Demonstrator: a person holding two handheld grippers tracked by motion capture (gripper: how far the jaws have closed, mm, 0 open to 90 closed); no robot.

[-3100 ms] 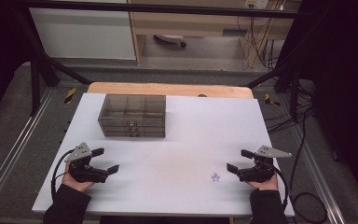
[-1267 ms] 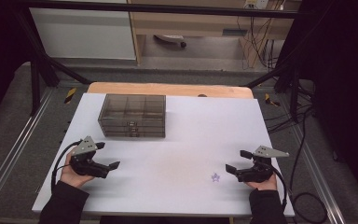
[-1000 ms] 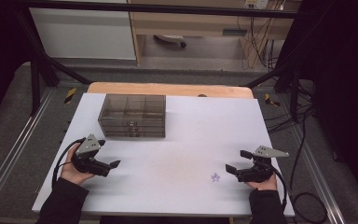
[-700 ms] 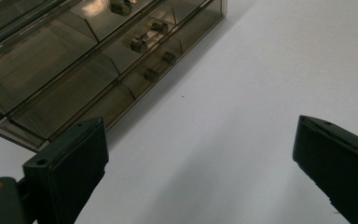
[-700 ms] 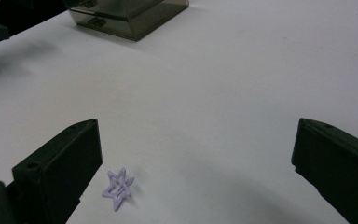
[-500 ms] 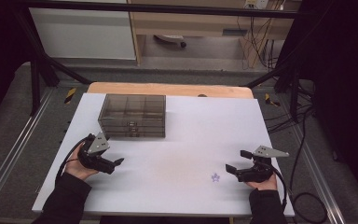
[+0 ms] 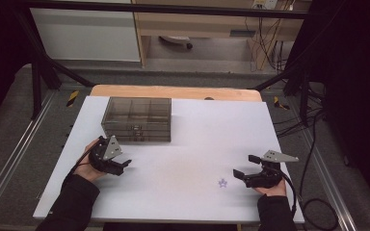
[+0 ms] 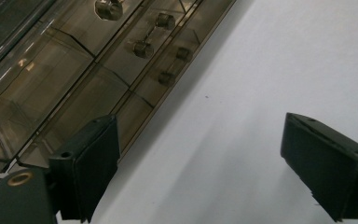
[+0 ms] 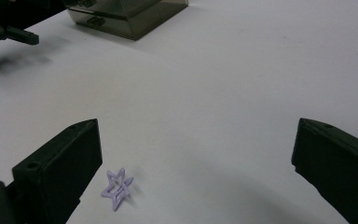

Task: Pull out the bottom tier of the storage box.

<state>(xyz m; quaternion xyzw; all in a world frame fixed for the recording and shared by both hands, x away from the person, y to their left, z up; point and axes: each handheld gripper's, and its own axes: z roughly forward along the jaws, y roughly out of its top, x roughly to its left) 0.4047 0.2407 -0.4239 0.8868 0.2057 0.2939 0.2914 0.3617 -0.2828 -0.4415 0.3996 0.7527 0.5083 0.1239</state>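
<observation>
A smoky translucent drawer box (image 7: 137,119) stands on the white table top (image 7: 197,139), toward its far left part, and everything else is placed from it. The left gripper (image 7: 121,166) hovers just in front of the box's near face, close to its left end, held in the person's left hand (image 7: 90,166); its jaws are spread wide and hold nothing. In the left gripper view the box's front (image 8: 98,70) runs diagonally past the left jaw, with small round drawer knobs (image 8: 143,49) visible behind the tinted wall, though what lies inside the compartments is too dim to tell. A small lilac star (image 7: 222,183) lies flat on the table well apart from the box, off toward the near right. The right gripper (image 7: 243,166) sits just beside that star, on the side away from the box, jaws also wide apart and empty; in the right gripper view the star (image 9: 117,188) rests close by the left jaw, apparently not touching it.
</observation>
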